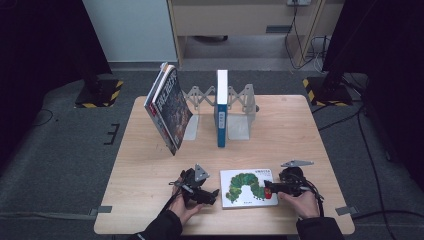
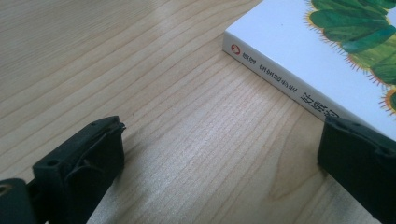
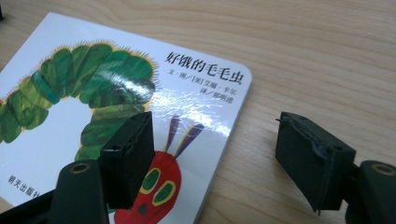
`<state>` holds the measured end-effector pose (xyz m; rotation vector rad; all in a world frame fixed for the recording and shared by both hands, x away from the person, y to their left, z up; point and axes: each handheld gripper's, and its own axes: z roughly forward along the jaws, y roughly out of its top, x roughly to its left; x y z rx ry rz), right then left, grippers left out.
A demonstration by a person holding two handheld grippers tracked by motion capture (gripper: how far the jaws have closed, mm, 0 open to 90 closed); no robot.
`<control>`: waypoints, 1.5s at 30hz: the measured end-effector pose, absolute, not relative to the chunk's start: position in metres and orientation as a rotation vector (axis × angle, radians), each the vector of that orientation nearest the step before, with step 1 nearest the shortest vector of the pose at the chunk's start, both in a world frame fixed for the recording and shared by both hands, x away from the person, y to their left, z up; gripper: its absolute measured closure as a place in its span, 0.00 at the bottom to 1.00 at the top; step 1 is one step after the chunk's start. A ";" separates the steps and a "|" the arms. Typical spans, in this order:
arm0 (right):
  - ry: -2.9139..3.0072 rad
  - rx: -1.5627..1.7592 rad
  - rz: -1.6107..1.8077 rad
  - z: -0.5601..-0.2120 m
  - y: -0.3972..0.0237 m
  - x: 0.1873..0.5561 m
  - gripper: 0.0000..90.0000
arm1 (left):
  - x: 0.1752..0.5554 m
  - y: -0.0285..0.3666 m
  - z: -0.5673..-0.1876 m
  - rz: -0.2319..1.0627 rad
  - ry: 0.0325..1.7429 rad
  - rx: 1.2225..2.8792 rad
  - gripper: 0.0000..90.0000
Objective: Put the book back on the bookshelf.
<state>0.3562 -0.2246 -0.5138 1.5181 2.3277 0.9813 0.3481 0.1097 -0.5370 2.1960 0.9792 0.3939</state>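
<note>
Near the table's front edge: a caterpillar picture book (image 1: pixel 247 188) lies flat, cover up, on the wooden table (image 1: pixel 150 165), between two hand-held grippers.
Left of the book: the left gripper (image 1: pixel 214 194) rests low on the wood, jaws spread as wide as they go and empty. In the left gripper view (image 2: pixel 219 163) bare tabletop lies between them, and one jaw sits just beside the book's spine (image 2: pixel 280 79), contact unclear.
Right of the book: the right gripper (image 1: pixel 266 186) points at the book's right edge, jaws partly open. In the right gripper view (image 3: pixel 215 163) one jaw hangs over the cover by the red caterpillar head (image 3: pixel 156 186), the other over bare wood; it appears not to be pinching anything.
Behind the book: a blue-spined volume (image 1: pixel 221 107) stands upright in a folding bookend rack (image 1: pixel 240 107).
Behind and left of the book: two dark-covered books (image 1: pixel 167 107) lean against the rack's left end.
</note>
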 end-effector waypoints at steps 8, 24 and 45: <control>2.361 1.531 0.983 -0.515 -0.216 0.357 0.33 | 0.349 0.109 -0.537 0.383 0.979 2.194 0.00; 2.384 1.552 1.036 -0.514 -0.211 0.360 0.29 | 0.351 0.108 -0.537 0.385 0.973 2.199 0.00; 2.266 1.515 1.293 -0.499 -0.218 0.364 0.30 | 0.351 0.105 -0.537 0.382 0.967 2.199 0.00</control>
